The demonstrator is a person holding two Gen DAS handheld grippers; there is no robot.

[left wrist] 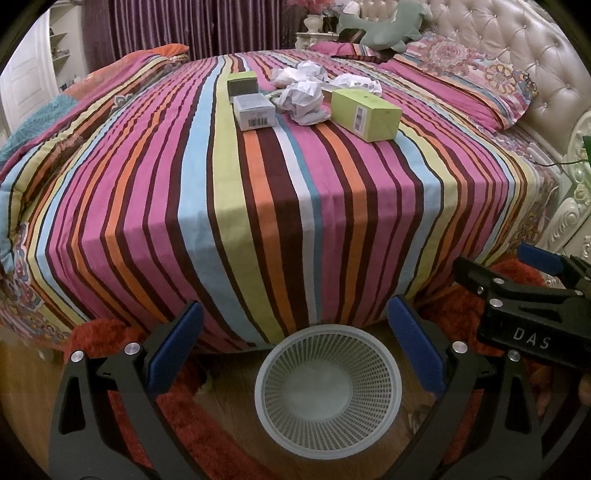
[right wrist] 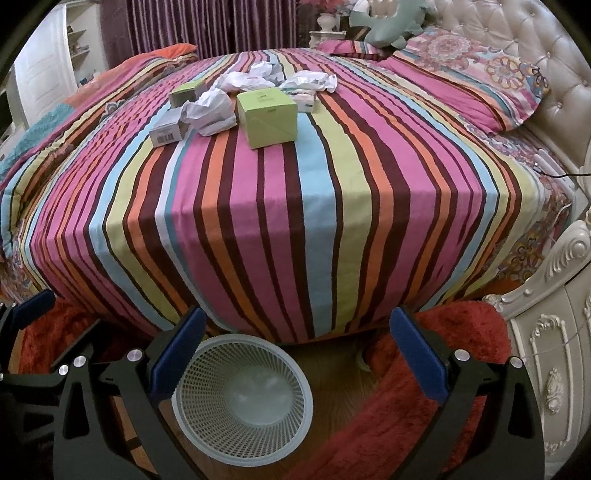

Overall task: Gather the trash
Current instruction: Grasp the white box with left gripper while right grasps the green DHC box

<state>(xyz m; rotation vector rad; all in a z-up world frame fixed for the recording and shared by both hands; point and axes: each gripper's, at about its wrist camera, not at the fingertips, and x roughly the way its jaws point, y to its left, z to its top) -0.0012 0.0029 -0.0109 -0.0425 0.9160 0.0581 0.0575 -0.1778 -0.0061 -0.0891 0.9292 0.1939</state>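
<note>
Crumpled white paper wads (left wrist: 304, 96) (right wrist: 212, 109) lie heaped with small cardboard boxes near the far middle of a bed under a striped pink, orange, blue and brown bedspread (left wrist: 258, 206) (right wrist: 280, 221): a lime-green carton with a barcode label (left wrist: 365, 114) (right wrist: 267, 118), a grey box with a barcode (left wrist: 255, 110) (right wrist: 168, 133) and an olive-green box (left wrist: 242, 82) (right wrist: 184, 94) touching or just beside the paper. A white perforated plastic waste basket (left wrist: 384, 354) (right wrist: 295, 369) stands upright on the wooden floor at the bed's near foot edge, its mouth open. The left gripper (left wrist: 295, 350) and the right gripper (right wrist: 297, 354) each hover above the floor with blue-padded fingers spread wide, holding nothing. The left wrist view frames the basket squarely between its fingers and catches the right gripper's black body, lettered "DAS", at its right edge; the right wrist view shows the basket nearer its left finger, and more of the carved cream bed frame (right wrist: 554, 332) at right and of the red shaggy rug (right wrist: 388, 424). A green plush toy (left wrist: 388, 31) (right wrist: 388, 26) rests by the patterned pillows at the tufted headboard corner. A broad stretch of bare bedspread separates the trash from the near edge, well apart from both grippers.
</note>
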